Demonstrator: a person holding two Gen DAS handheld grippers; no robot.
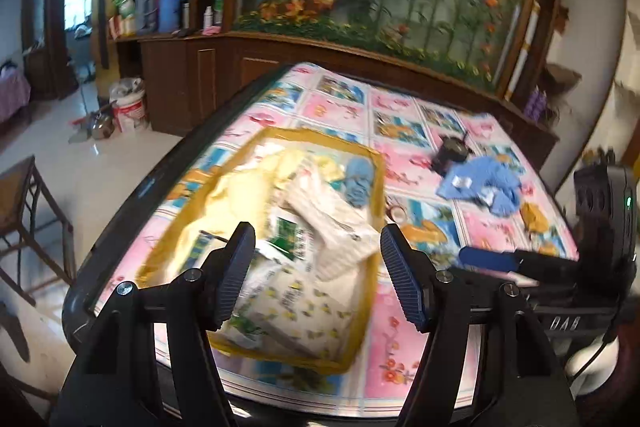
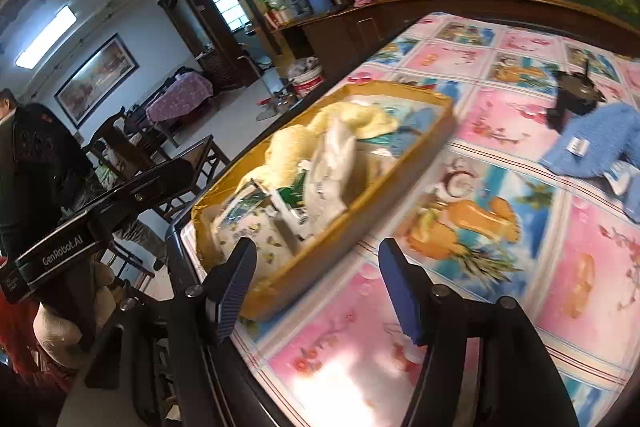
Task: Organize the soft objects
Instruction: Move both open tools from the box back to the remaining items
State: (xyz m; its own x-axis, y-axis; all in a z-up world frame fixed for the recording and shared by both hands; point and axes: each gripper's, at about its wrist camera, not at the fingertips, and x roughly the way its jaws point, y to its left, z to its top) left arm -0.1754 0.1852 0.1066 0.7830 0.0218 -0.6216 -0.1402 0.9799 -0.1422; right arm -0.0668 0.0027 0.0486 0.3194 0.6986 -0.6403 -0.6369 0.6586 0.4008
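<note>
A yellow-rimmed tray sits on the patterned table and holds tissue packs, a yellow cloth and a blue soft item. The tray also shows in the right wrist view. A blue towel lies on the table to the right of the tray; it also shows in the right wrist view. My left gripper is open and empty above the tray's near end. My right gripper is open and empty beside the tray's near right edge. The right gripper also shows in the left wrist view.
A small black object lies by the towel's far edge, also in the right wrist view. The table has a dark rim. Chairs and a person stand to the left. A wooden cabinet is behind.
</note>
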